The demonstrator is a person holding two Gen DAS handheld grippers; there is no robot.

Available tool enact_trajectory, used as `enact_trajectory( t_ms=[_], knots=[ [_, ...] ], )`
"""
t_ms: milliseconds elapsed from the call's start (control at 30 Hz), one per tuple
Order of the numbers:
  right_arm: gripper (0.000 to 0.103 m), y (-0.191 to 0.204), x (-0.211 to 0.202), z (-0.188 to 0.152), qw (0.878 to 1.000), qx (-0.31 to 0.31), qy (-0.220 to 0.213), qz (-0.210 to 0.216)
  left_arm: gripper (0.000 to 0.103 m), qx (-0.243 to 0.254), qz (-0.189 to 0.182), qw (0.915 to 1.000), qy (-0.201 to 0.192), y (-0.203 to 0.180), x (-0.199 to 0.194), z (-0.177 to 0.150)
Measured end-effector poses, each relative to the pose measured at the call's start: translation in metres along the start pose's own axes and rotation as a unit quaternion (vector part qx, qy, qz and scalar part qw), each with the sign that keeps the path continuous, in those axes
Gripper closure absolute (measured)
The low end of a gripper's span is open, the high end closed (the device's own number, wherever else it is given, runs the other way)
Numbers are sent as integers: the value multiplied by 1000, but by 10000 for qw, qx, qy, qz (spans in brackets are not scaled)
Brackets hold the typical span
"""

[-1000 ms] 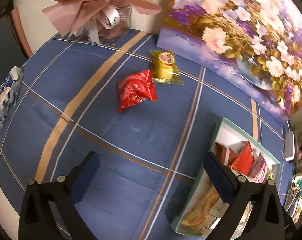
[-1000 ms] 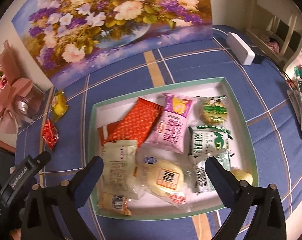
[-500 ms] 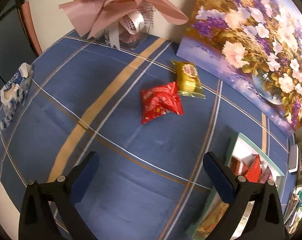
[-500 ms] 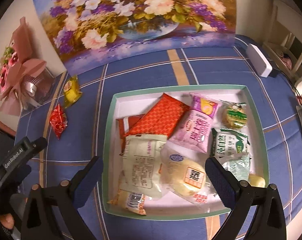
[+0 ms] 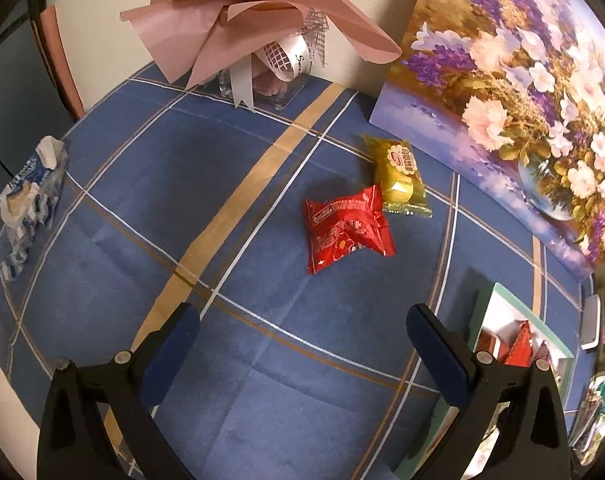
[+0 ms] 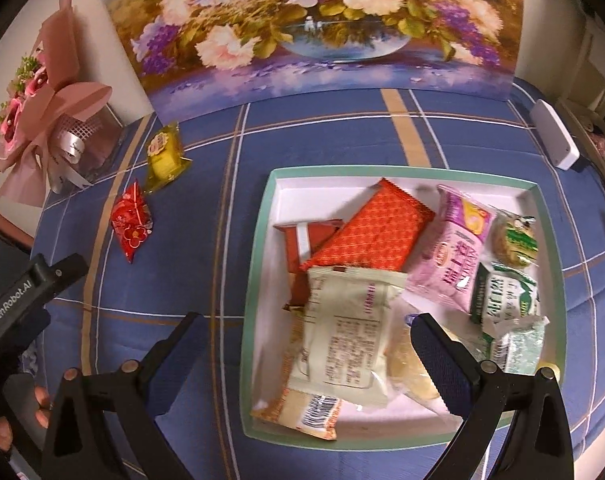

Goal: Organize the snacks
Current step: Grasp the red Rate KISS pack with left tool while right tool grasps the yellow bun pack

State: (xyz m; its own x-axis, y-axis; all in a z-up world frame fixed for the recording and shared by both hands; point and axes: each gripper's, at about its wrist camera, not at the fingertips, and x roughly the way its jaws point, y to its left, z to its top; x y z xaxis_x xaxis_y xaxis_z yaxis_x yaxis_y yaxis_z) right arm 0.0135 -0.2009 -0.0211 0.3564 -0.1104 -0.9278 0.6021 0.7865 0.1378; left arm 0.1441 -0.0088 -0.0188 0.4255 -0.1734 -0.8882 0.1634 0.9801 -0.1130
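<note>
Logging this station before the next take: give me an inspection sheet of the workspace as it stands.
Surface: blue plaid tablecloth, flat.
Job's things: red snack packet and yellow snack packet lie touching on the cloth; tray holds many packets.
Clutter: crumpled blue-white wrapper, white box.
Grippers: left gripper open, empty; right gripper open, over the tray.
Cables: nothing seen clearly.
Surroundings: flower painting, pink bouquet.

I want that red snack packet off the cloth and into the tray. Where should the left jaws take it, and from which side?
Take the red packet across its puffed middle, coming straight down from above with the open left gripper. It lies flat and its crimped end touches the yellow packet, so avoid closing there.
</note>
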Motion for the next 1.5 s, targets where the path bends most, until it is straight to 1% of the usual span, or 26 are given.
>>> enact_trajectory(
  t_ms=[200,367,433,500,567,633,733,833,933,1033,1133,1233,1400,1500],
  knots=[
    [0,11,10,8,9999,-87,60,-12,0,-184,-83,9998,46,7,6,9],
    [0,17,19,19,9997,-174,126,91,0,-342,-95,9992,208,13,16,18],
    [0,23,22,24,9993,-315,130,157,0,-238,-112,9994,217,13,20,25],
    [0,29,24,31,9988,-452,100,171,0,-46,-126,9998,116,13,21,30],
    [0,36,27,39,9983,-550,82,192,0,97,-70,9999,90,13,26,35],
    [0,43,31,47,9977,-622,100,254,0,170,-147,9997,94,15,34,42],
    [0,53,37,62,9965,-688,160,453,0,428,-246,9988,32,14,40,51],
    [0,58,45,75,9958,-686,251,549,0,667,-407,9969,-4,10,46,58],
    [0,63,54,86,9949,-732,338,604,0,767,-547,9955,33,8,53,61],
    [0,70,64,97,9936,-769,432,699,0,679,-731,9949,151,7,62,63],
    [0,75,72,109,9933,-736,491,747,0,416,-1022,9933,358,8,73,66],
    [0,78,82,120,9928,-621,541,870,0,308,-1052,9928,490,5,85,65],
    [0,82,96,139,9919,-449,545,1059,1,209,-1097,9921,565,-1,100,62],
    [4,91,104,148,9901,-453,536,1215,1,135,-1192,9909,611,-2,107,60]
  ],
)
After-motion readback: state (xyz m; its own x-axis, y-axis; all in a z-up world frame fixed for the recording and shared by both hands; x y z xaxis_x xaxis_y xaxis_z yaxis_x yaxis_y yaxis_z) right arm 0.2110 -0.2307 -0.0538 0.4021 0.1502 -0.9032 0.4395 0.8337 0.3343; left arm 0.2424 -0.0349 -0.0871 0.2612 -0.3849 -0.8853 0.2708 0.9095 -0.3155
